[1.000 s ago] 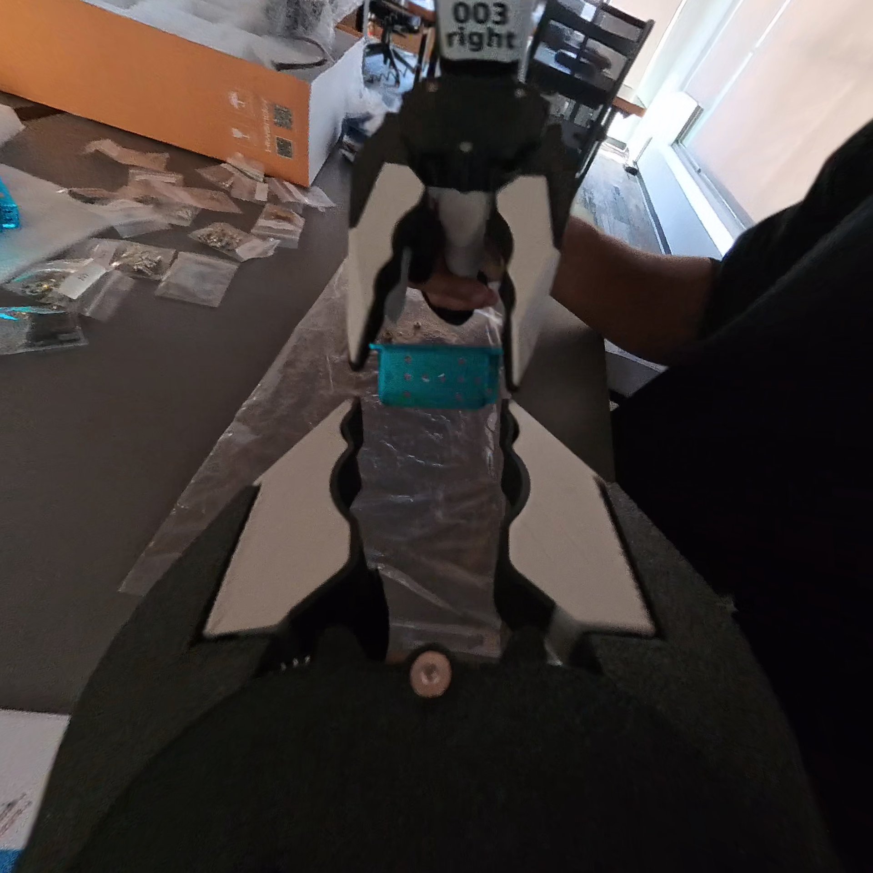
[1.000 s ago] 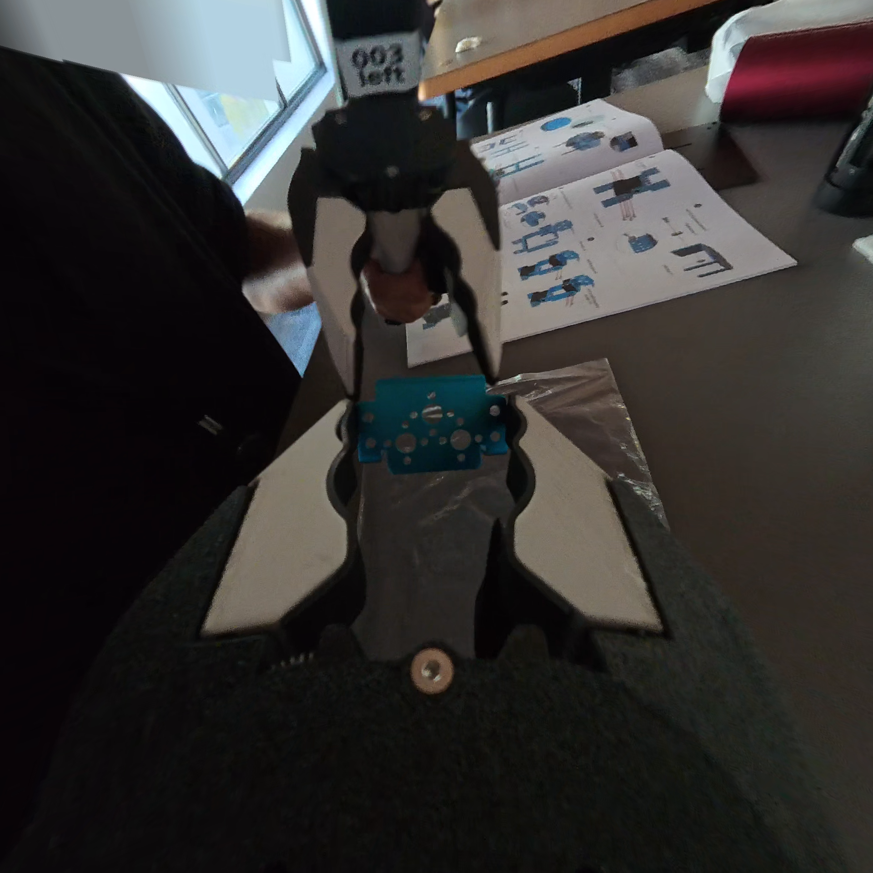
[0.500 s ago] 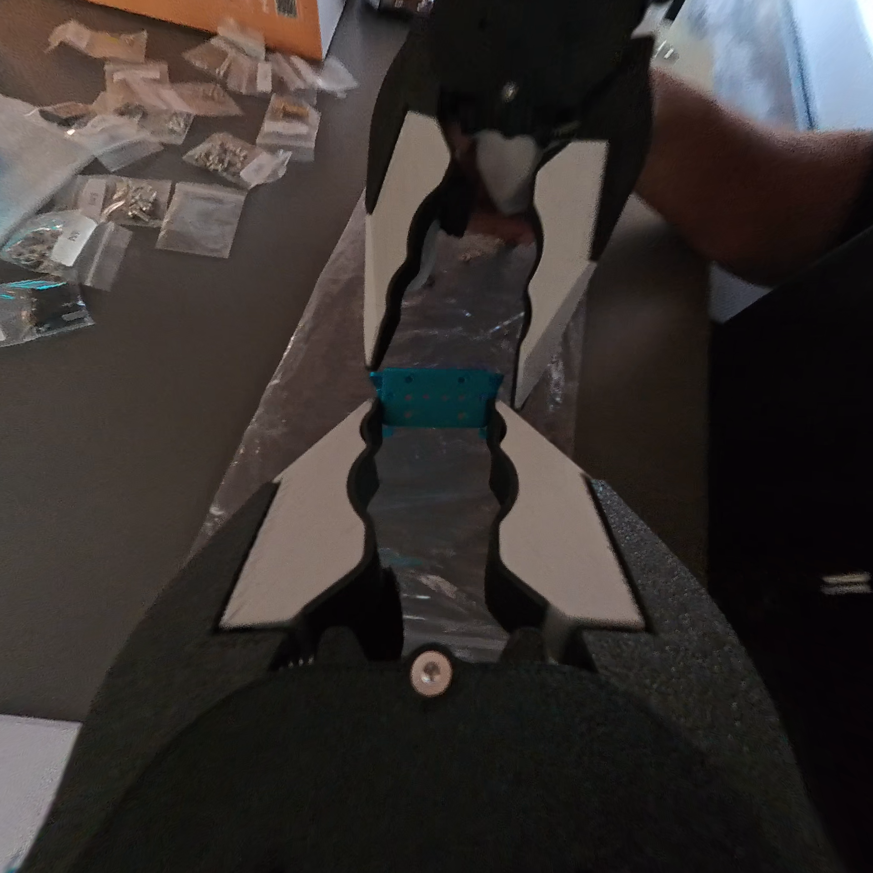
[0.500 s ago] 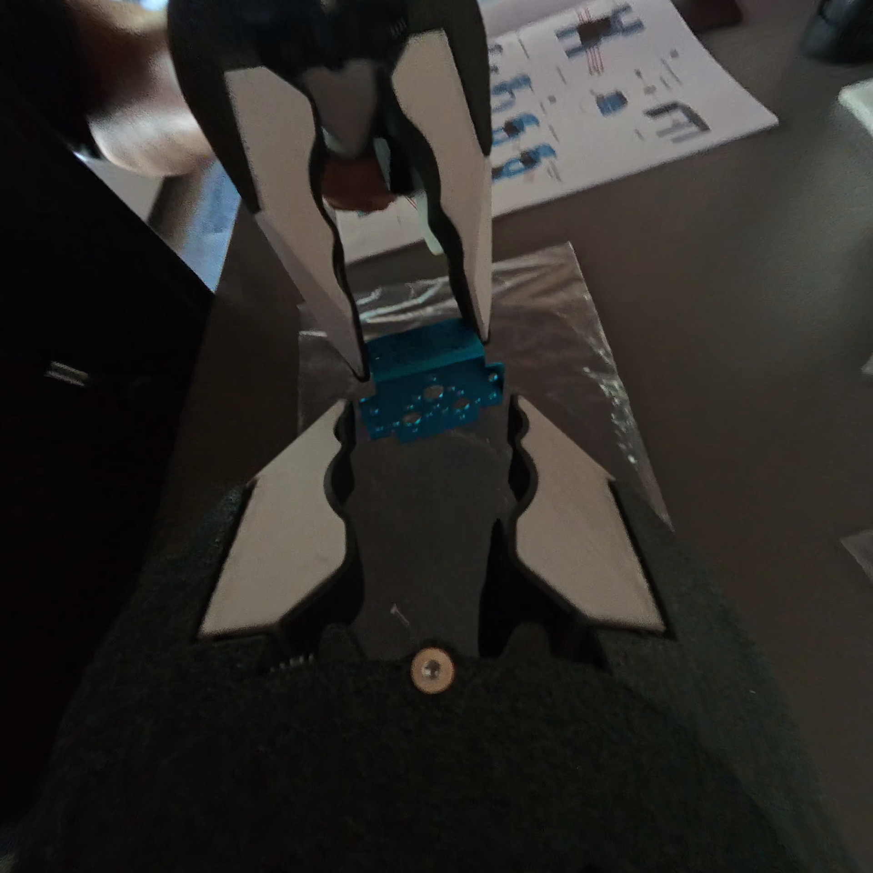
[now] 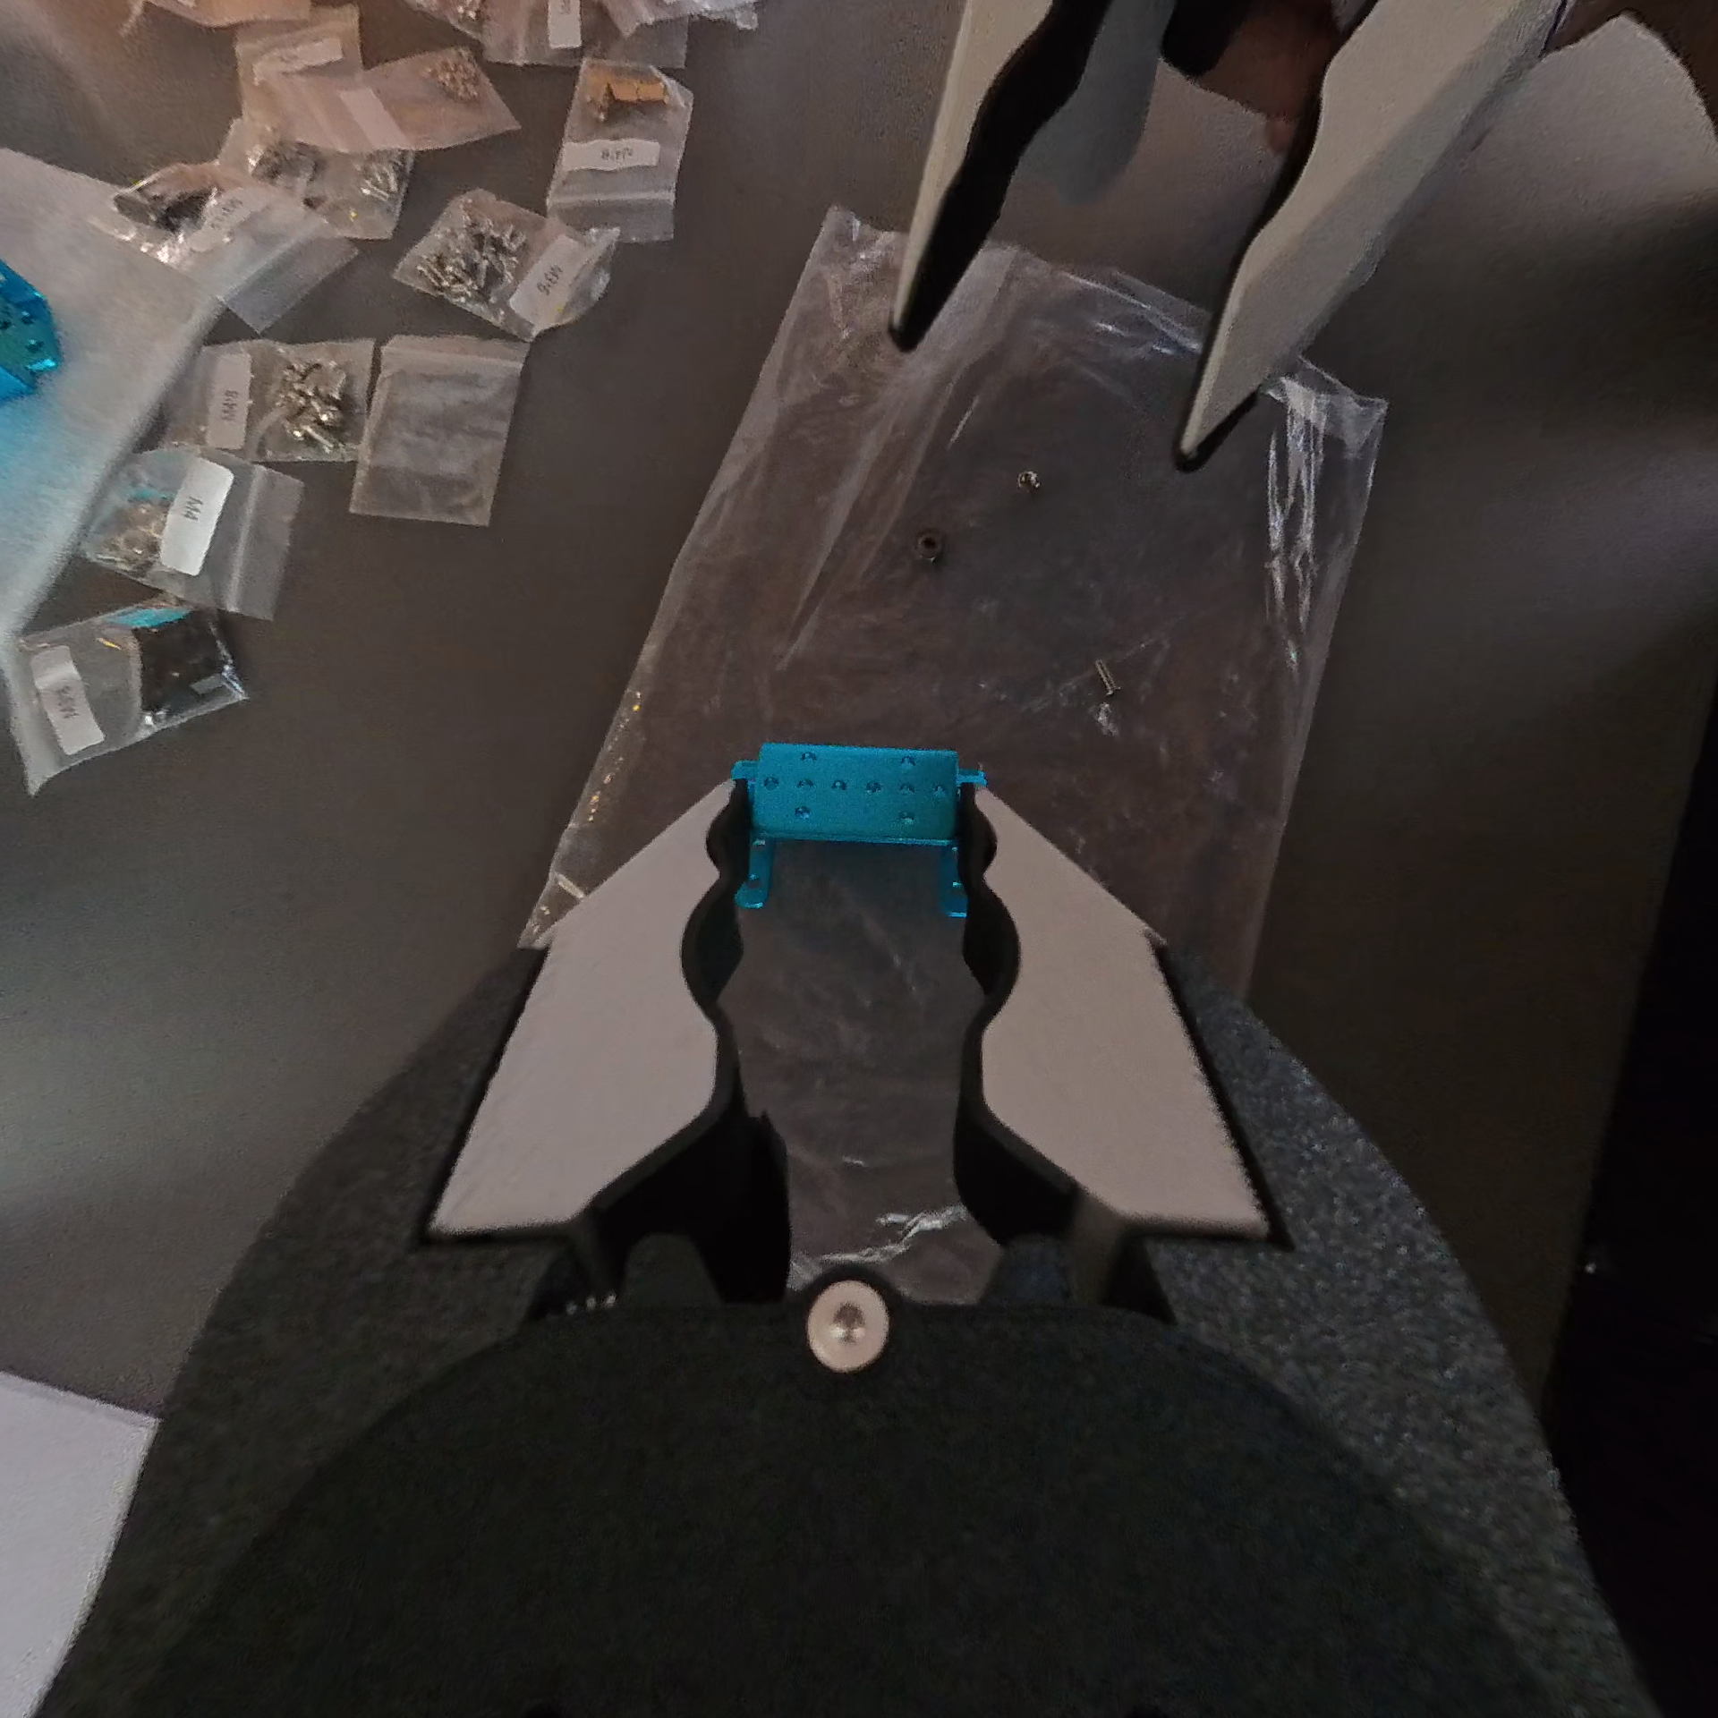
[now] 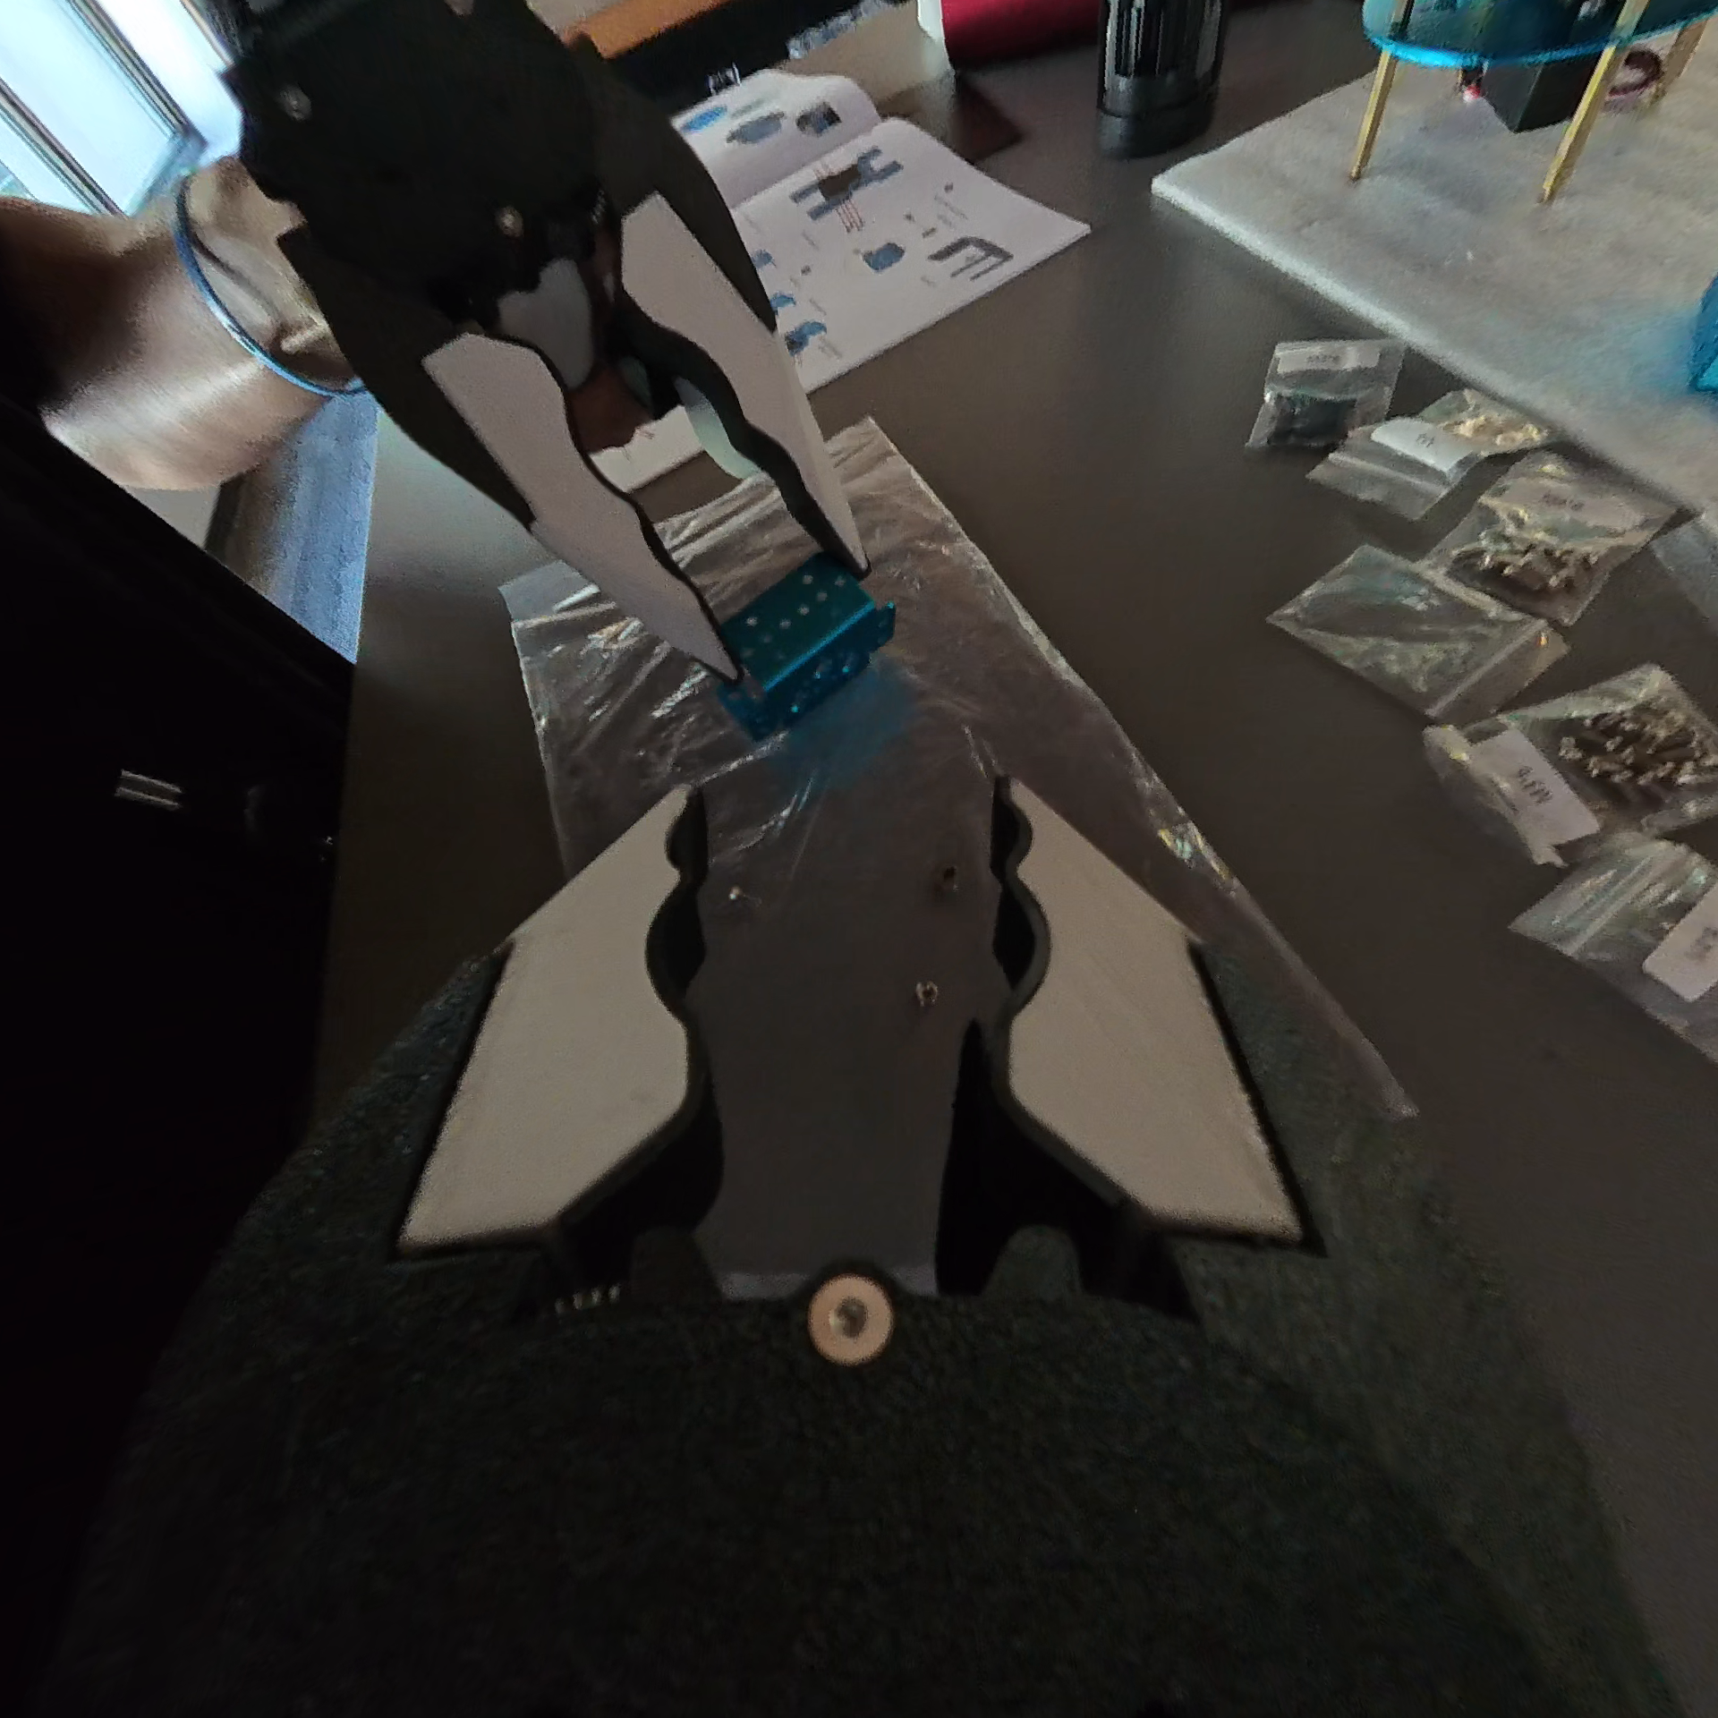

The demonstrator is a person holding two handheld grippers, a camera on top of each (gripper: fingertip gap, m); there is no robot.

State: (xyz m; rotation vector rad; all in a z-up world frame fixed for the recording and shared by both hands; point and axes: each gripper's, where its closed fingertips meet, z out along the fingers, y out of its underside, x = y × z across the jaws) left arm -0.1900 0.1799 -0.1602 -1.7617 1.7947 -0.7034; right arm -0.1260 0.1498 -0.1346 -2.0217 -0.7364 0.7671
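A small blue perforated metal bracket is clamped between the fingertips of my left gripper, just above a clear plastic bag lying flat on the dark table. In the right wrist view the left gripper points down with the bracket at its tips. My right gripper is open and empty, a short way back from the bracket. It shows open at the top of the left wrist view. Small loose screws lie on the bag, some between the right fingers.
Several small bags of hardware lie left of the plastic bag and show at the right in the right wrist view. An open instruction booklet, a black cylinder and a white mat lie beyond. A person's arm is at the left. The tips of one gripper are about 8 cm away from the tips of the other. The black cylinder is closer to my left gripper, around 35 cm from its tips; the right tips are 40 cm off.
The bracket passed from the right gripper's tips to the left gripper's. The right gripper opened and drew back. Both grippers tilted down towards the plastic bag.
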